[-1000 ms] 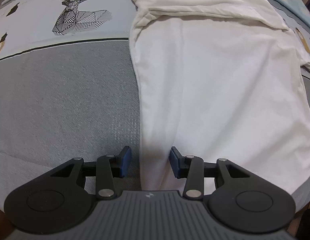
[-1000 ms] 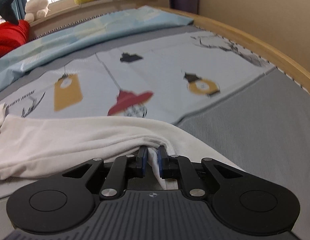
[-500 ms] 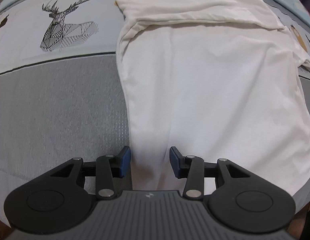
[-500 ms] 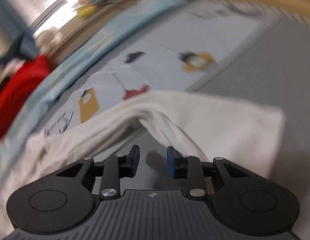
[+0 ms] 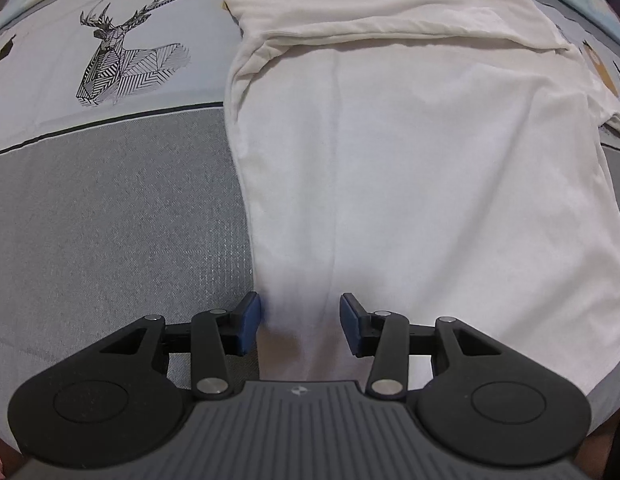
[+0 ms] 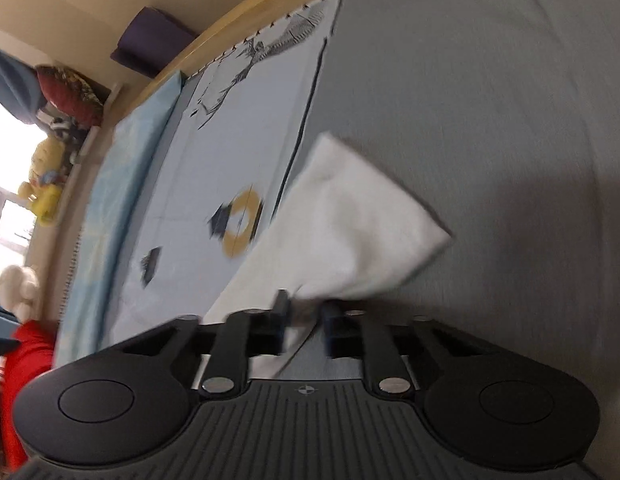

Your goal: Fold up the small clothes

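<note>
A white T-shirt lies spread on the bed, its top part folded down across the far end. My left gripper is open, its blue pads straddling the shirt's near left edge close to the hem. In the blurred, tilted right wrist view a white sleeve of the shirt lies flat on the grey bedding. My right gripper is open just behind the sleeve's near edge, with cloth between the jaws but not pinched.
The bed cover has a grey band and a pale printed part with a deer drawing. A wooden bed frame, plush toys and a red cloth lie at the far side.
My right gripper has opened and let go of the sleeve, then swung and tilted. My left gripper has shifted slightly left along the shirt's near edge and stayed open.
</note>
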The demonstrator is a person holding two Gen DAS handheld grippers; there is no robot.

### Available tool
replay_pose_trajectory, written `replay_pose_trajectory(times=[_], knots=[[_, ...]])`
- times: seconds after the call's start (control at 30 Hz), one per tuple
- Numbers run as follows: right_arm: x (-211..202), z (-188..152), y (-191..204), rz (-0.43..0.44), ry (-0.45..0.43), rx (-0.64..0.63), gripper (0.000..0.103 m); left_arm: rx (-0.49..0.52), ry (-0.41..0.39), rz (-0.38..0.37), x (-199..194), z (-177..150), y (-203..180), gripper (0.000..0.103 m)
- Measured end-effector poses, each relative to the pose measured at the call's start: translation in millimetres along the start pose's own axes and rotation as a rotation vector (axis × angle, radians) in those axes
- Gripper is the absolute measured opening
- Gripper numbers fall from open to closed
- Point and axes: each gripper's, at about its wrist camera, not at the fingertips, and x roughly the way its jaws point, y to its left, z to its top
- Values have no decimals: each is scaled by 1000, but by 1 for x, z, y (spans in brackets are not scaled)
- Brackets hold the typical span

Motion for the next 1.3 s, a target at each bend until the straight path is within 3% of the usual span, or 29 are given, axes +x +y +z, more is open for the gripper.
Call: replay_pose_trajectory(times=[0.1, 0.27, 0.47, 0.57, 0.67, 0.7, 0.77, 0.83, 1.0, 1.1, 1.3], knots=[[9, 7, 2, 24, -29, -46, 6, 7, 8, 5, 2, -1, -2, 48], [0, 17, 22, 113, -176, -284, 5, 12, 18, 5, 5, -1, -2, 48], [0, 28, -2, -206, -245, -192, 6, 34, 27, -30, 3, -4, -3, 48], [-15, 27, 3, -227, -218, -220, 13, 43, 30, -47, 4, -4, -1, 48], [-46, 12, 28, -247, -268, -293, 35, -1, 17, -83, 1, -4, 10, 48], [-55, 6, 41, -231, -270, -332, 37, -23, 12, -95, 0, -5, 14, 48], [-76, -15, 62, -163, -216, -414, 37, -61, 1, -109, -2, -6, 24, 48], [-93, -40, 81, -69, -107, -485, 37, -93, -8, -119, -5, -10, 33, 48], [-130, -137, 105, 96, 287, -732, 40, -139, -18, -128, -15, -28, 48, 48], [-147, -206, 94, 91, 493, -882, 40, -179, -17, -143, -18, -42, 63, 48], [-147, -288, 59, -62, 645, -1094, 40, -259, -23, -151, -25, -60, 95, 46]])
